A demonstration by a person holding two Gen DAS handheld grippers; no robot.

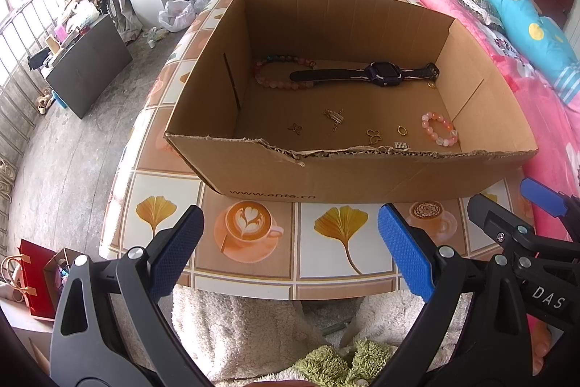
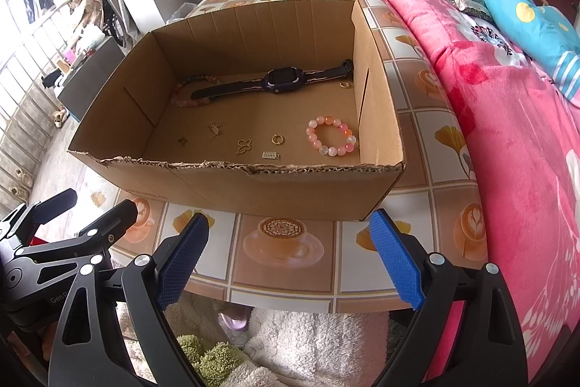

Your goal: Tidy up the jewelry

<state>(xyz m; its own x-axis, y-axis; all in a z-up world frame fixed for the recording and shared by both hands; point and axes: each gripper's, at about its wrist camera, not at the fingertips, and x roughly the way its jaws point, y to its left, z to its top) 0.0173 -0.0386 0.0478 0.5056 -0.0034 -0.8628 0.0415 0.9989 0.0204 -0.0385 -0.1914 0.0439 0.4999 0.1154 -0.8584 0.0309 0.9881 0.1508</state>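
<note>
Jewelry box sits beyond both spread claws, untouched.

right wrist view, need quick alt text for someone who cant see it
An open cardboard box on a tiled-pattern table holds a black watch, a pink bead bracelet and small gold charms. The open right gripper hovers before the box, holding nothing, beside a pink bed.
</note>
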